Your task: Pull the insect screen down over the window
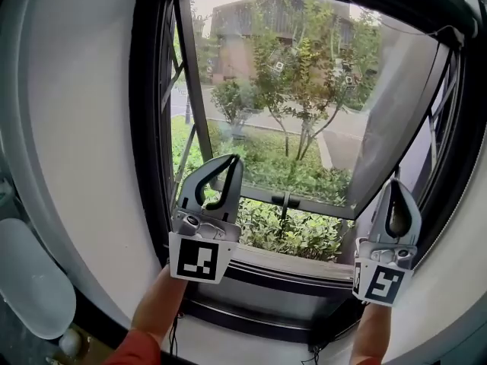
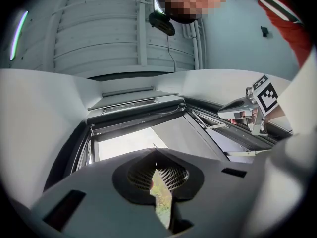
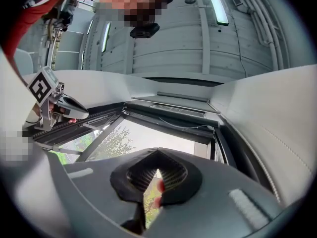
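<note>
A red sleeve [image 1: 133,348] sits nearest, right under the left gripper [image 1: 230,162]. That gripper is held up in front of the window [image 1: 148,128], and its two jaws are pressed tight together with nothing between them. The right gripper [image 1: 396,185] is off to the side of it, well apart, at about the same height. Its jaws are pressed together too, with nothing in them (a small red spot shows in the slit below its tips, and I cannot tell what it is).

Both grippers point up. The screen [image 3: 168,114] is high above them, at the top of the window. Only its dark bar shows, and neither gripper touches it. A thin cord [image 3: 190,126] runs just under that bar.

Past the grippers and the glass are green bushes [image 1: 297,230]. Farther out stands a tree [image 1: 304,74], and behind it a building [image 1: 243,21].
</note>
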Available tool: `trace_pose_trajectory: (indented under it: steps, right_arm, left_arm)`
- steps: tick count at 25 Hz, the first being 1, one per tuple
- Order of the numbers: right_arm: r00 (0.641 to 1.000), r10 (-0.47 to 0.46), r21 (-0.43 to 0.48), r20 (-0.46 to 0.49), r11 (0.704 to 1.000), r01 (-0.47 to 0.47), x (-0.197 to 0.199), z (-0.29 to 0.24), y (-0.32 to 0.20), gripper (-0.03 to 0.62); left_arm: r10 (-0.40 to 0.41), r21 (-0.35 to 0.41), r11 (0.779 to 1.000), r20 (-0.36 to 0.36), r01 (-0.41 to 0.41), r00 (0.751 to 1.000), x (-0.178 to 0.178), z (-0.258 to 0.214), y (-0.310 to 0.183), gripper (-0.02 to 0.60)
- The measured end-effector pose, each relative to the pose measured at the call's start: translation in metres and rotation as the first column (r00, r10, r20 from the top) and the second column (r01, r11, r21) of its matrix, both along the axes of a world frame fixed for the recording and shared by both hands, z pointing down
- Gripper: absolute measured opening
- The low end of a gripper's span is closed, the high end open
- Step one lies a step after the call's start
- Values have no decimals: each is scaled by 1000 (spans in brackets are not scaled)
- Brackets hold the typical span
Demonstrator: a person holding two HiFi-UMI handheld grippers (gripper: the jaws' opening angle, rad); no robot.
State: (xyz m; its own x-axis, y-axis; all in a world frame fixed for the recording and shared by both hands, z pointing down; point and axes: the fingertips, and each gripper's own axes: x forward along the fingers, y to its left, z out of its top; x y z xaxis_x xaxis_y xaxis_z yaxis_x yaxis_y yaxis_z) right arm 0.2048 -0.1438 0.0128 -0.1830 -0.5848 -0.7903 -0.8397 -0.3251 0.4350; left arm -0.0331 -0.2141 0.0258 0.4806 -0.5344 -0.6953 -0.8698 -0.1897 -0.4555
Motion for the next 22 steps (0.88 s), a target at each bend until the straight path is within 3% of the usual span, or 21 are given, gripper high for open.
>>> trace_pose_trajectory:
  steps: [12, 19, 22]
  right_arm:
    - [975, 112, 48, -190, 993, -105, -20, -84, -15, 11]
    - [959, 180, 11, -220, 983, -182, -20, -117, -33, 11]
    - [953, 188, 20, -238, 982, -189, -23, -137, -38, 11]
  left_arm:
    - [-56, 137, 989, 46, 49, 997, 14, -74, -4, 6]
    - [-117, 162, 982, 104, 99, 988, 23, -106, -19, 6]
    - [-174, 213, 967, 146, 140, 974, 26, -126, -23, 6]
